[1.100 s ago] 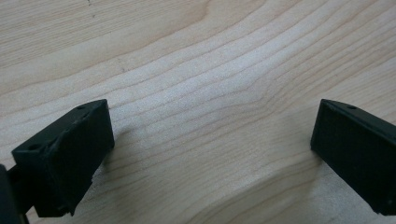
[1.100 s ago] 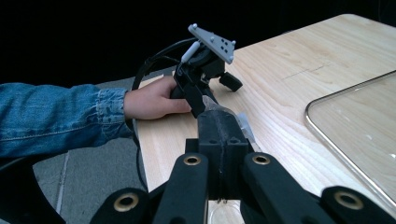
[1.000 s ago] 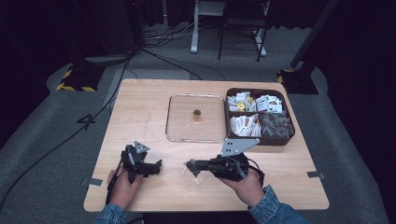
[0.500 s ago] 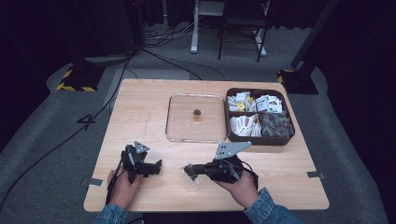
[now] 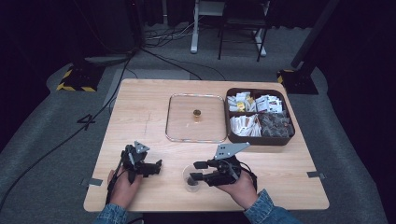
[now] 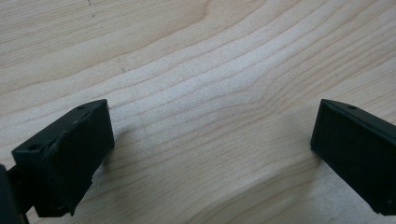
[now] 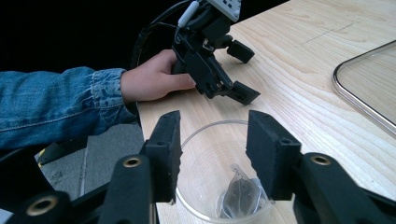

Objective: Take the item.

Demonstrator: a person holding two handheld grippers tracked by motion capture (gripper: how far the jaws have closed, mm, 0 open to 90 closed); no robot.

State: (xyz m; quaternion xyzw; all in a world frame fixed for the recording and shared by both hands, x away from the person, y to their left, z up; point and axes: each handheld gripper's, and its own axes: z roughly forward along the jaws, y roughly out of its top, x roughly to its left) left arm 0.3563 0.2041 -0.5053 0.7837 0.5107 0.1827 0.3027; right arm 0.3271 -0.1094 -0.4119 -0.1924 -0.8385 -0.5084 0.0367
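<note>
While both black claws gape, the right claw (image 7: 212, 154) straddles a clear round cup (image 7: 224, 172).

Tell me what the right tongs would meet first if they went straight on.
Probably the clear plastic cup: the right tongs stand open just above its rim, and the left tongs lie farther along the wooden table.

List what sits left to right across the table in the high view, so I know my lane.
left gripper → clear cup → right gripper → glass lid with its small knob → compartment box of packets
</note>
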